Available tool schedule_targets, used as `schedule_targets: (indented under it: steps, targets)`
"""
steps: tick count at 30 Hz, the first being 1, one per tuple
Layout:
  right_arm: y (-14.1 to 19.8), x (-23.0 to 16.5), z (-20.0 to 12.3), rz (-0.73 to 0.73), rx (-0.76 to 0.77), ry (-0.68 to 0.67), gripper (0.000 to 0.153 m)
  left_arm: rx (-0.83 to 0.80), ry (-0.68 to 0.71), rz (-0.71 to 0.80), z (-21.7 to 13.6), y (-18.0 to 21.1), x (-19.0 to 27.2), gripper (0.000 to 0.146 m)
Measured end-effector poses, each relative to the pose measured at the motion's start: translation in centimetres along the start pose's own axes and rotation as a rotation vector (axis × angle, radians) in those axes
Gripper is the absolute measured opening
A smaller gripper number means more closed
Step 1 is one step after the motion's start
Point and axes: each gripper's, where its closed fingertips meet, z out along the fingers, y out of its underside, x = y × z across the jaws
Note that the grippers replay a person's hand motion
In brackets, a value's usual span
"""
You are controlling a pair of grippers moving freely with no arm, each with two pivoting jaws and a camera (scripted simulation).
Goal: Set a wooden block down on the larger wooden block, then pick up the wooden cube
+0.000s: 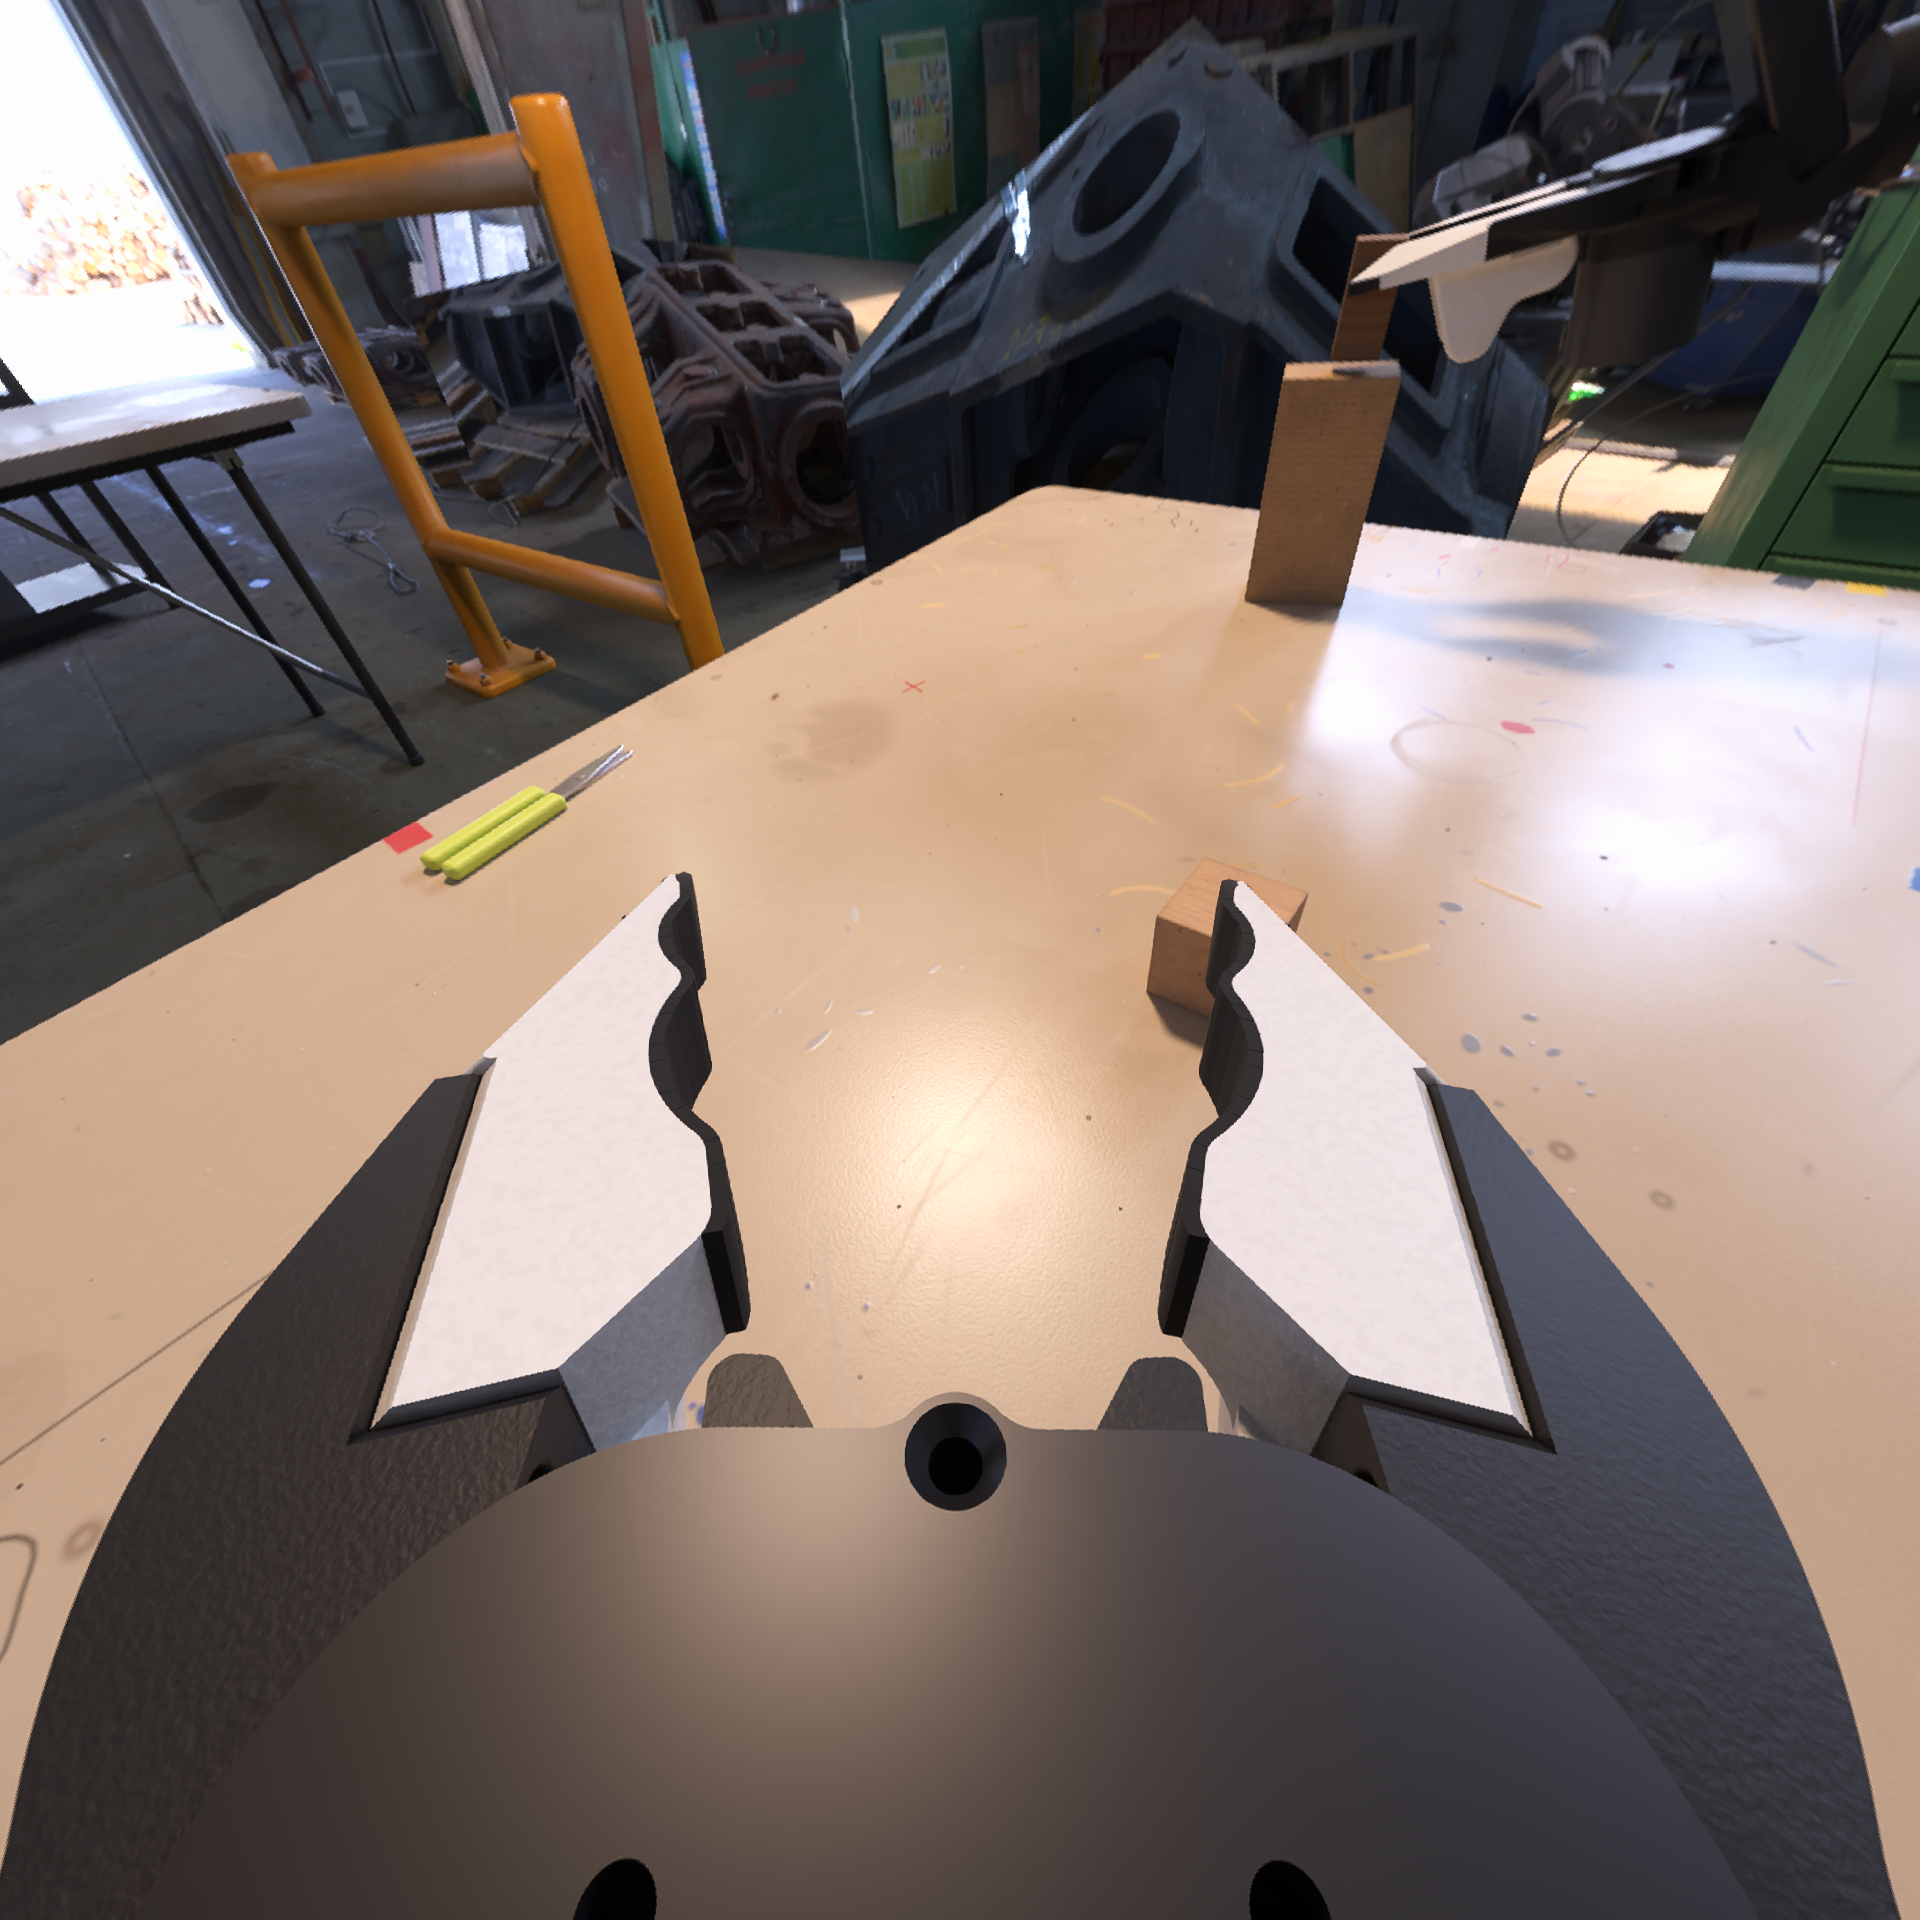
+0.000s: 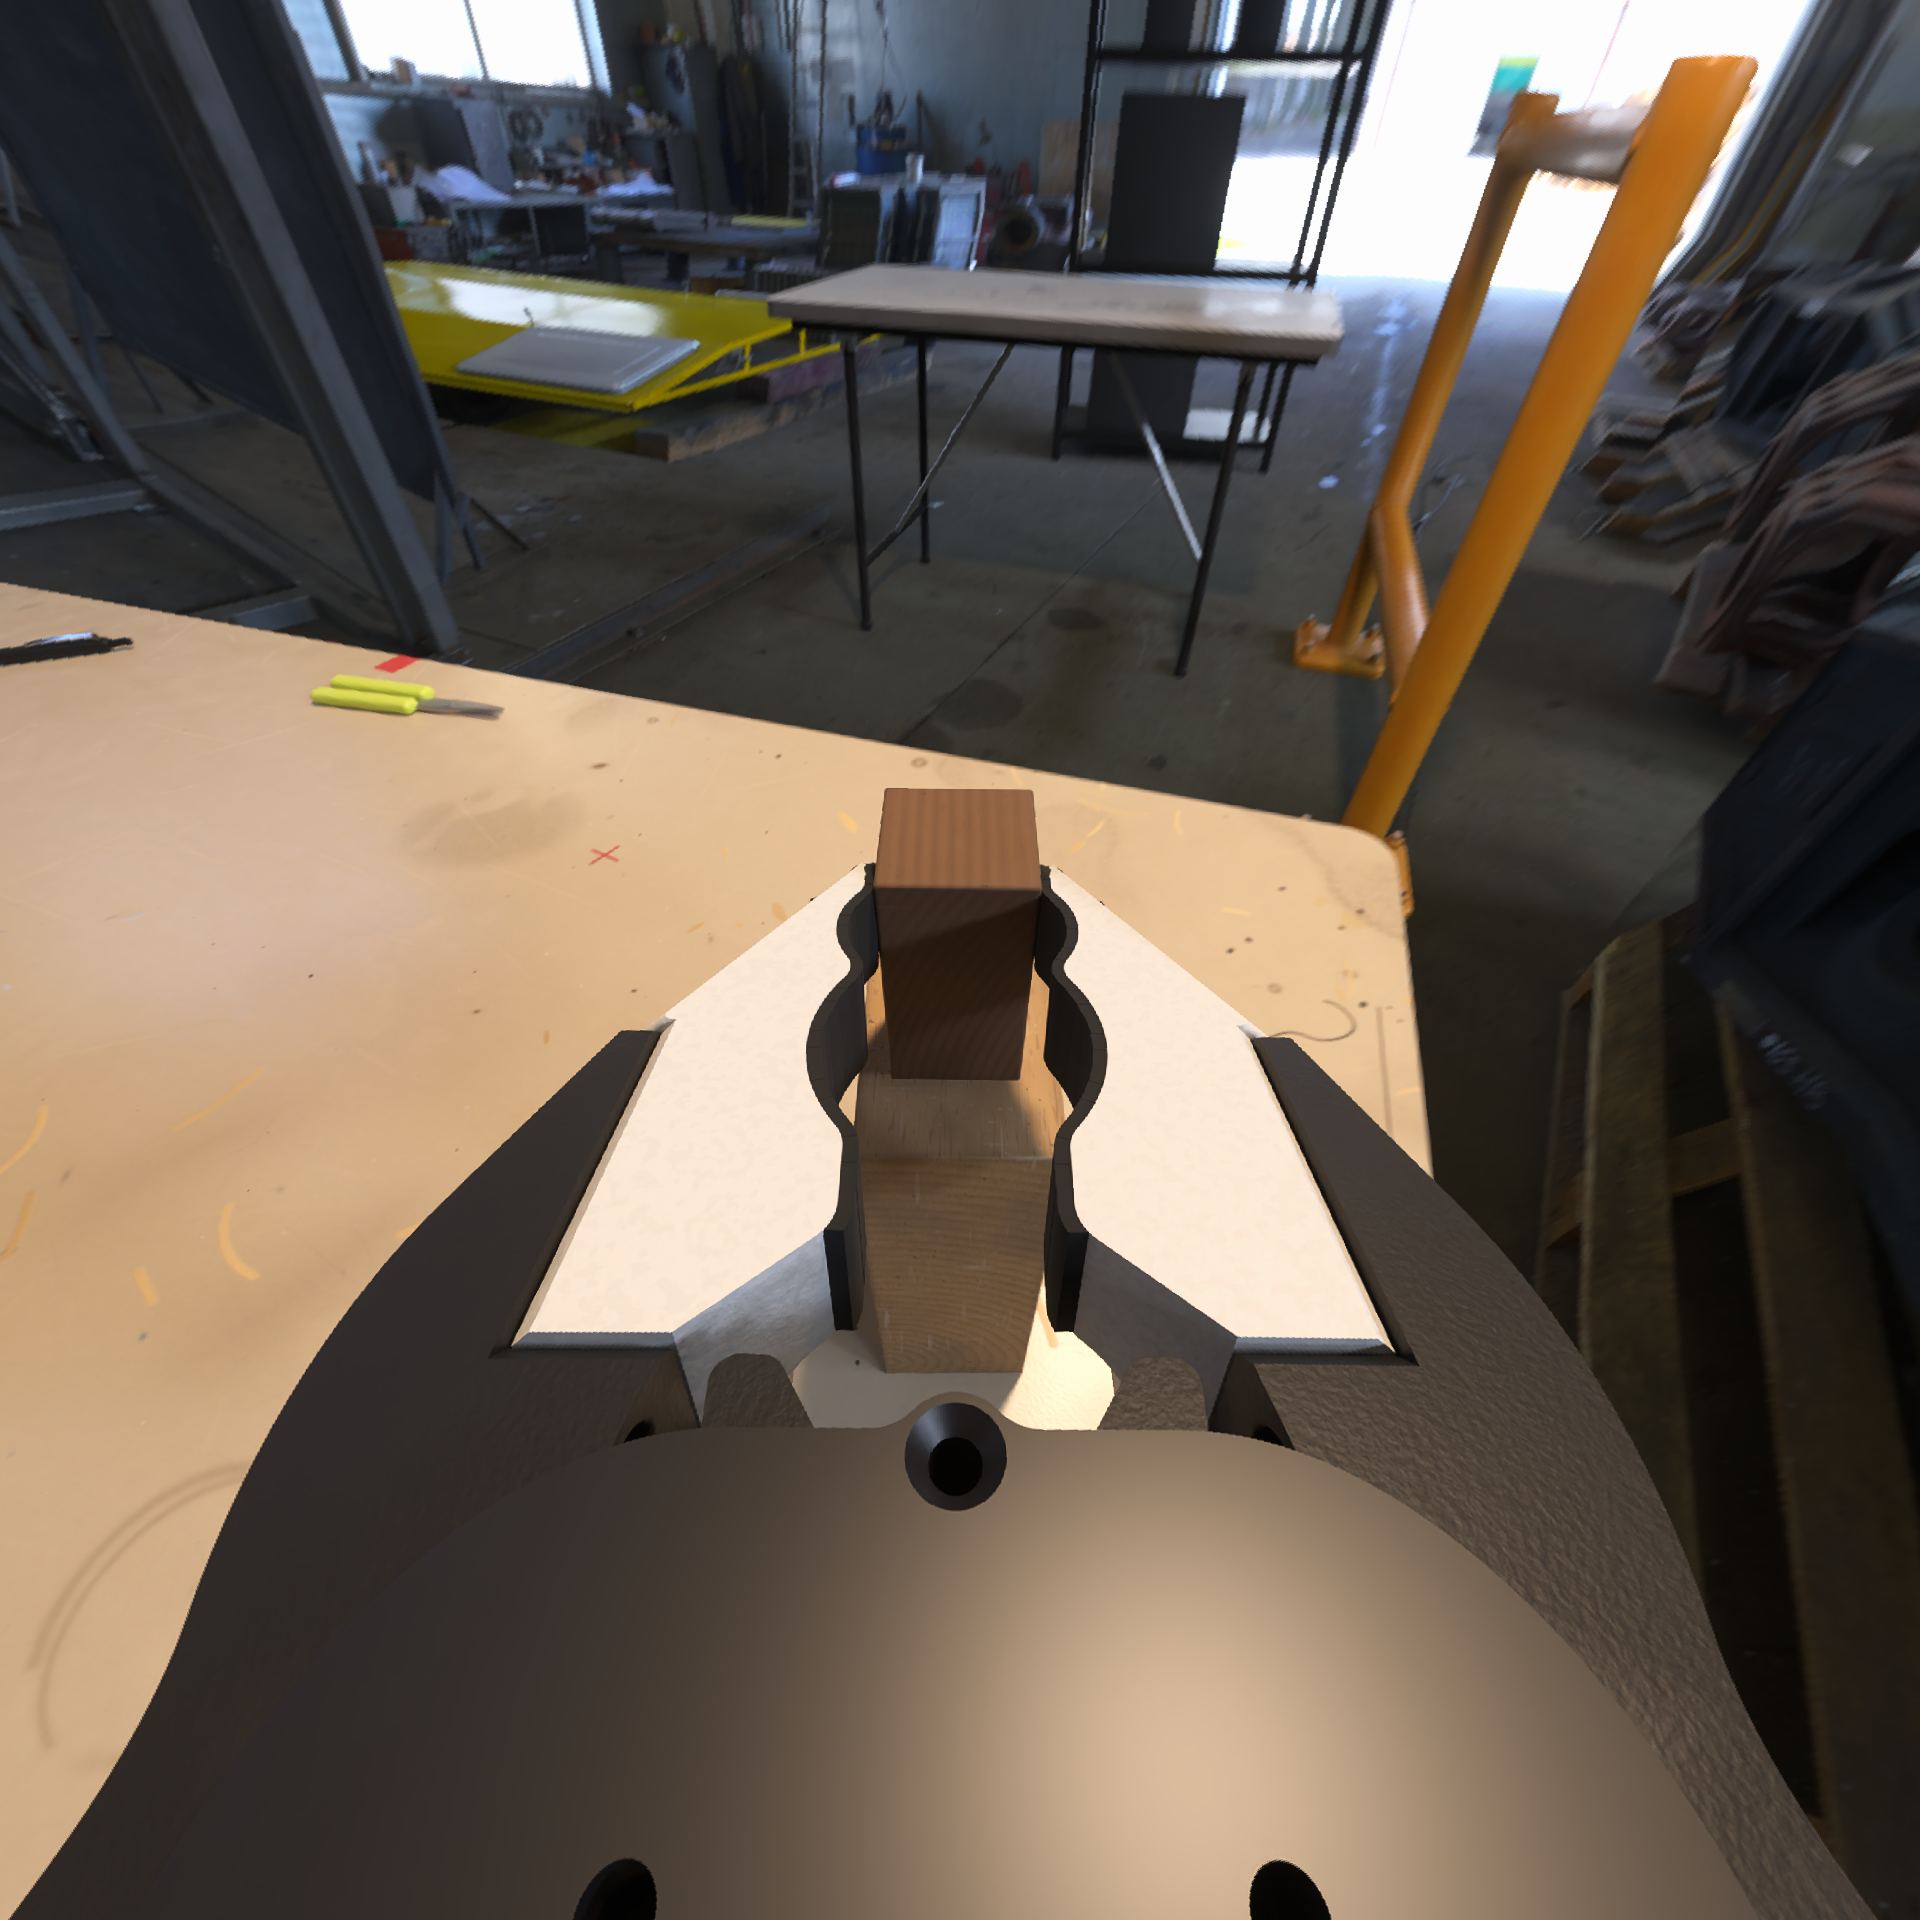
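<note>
The larger light wooden block [image 1: 1320,478] stands upright near the table's far edge. My right gripper [image 2: 954,873] is shut on a smaller dark wooden block [image 2: 956,935] and holds it at the top of the larger block [image 2: 951,1226]. From the left wrist view the dark block [image 1: 1366,312] looks to be touching or just above that top; I cannot tell which. The right gripper also shows there [image 1: 1455,249]. My left gripper [image 1: 956,888] is open and empty low over the table. The wooden cube [image 1: 1179,935] sits just outside its right finger, partly hidden by it.
A tool with yellow-green handles [image 1: 494,831] lies by a red tape mark [image 1: 407,836] at the table's left edge; it also shows in the right wrist view [image 2: 374,694]. The tan table [image 1: 935,1143] ends close behind the larger block. An orange railing [image 1: 582,364] stands beyond.
</note>
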Motion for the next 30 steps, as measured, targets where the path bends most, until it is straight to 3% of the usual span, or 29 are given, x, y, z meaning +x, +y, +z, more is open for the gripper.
schedule_targets:
  steps: [3, 5, 7, 9, 11, 13, 16, 19, 23, 26, 30]
  targets:
    - [-0.2, 0.0, 1.4, 0.073, 0.006, -0.052, 0.035, -0.039, -0.003, 0.008, 0.5, 0.6, 0.1, 0.098]
    - [-2.0, -0.5, 1.2, 0.097, 0.046, -0.048, 0.067, -0.062, -0.011, 0.02, 0.5, 1.0, 0.1, 0.098]
    - [-4.4, -3.5, 0.7, -0.012, 0.106, -0.068, 0.092, -0.074, -0.025, 0.03, 0.5, 1.3, -0.1, 0.098]
    - [-5.5, -9.7, 0.5, -0.179, 0.102, -0.193, 0.1, -0.084, -0.046, 0.018, 0.5, 1.4, -0.5, 0.098]
    - [-4.1, -18.5, 0.6, -0.277, 0.001, -0.466, 0.1, -0.078, -0.082, -0.004, 0.5, 1.3, -1.1, 0.099]
    - [-0.4, -27.0, 0.5, -0.346, -0.145, -0.761, 0.1, -0.061, -0.116, -0.018, 0.4, 1.2, -1.4, 0.102]
    - [6.9, -35.3, 1.0, -0.481, -0.377, -0.99, 0.098, -0.069, -0.139, -0.018, 0.2, 1.6, -1.6, 0.107]
    - [11.8, -38.7, 2.9, -0.606, -0.479, -1.004, 0.09, -0.096, -0.157, 0.003, -0.3, 2.1, -2.0, 0.107]
    - [14.7, -39.7, 4.4, -0.75, -0.556, -0.985, 0.073, -0.076, -0.179, -0.001, -0.8, 2.0, -2.7, 0.107]
    - [14.7, -39.9, 4.4, -0.782, -0.542, -1.024, 0.048, -0.062, -0.181, -0.019, -1.1, 2.2, -3.1, 0.106]
    - [10.4, -38.6, 5.0, -0.859, -0.298, -0.887, 0.048, -0.063, -0.201, -0.02, -1.3, 2.4, -3.5, 0.106]
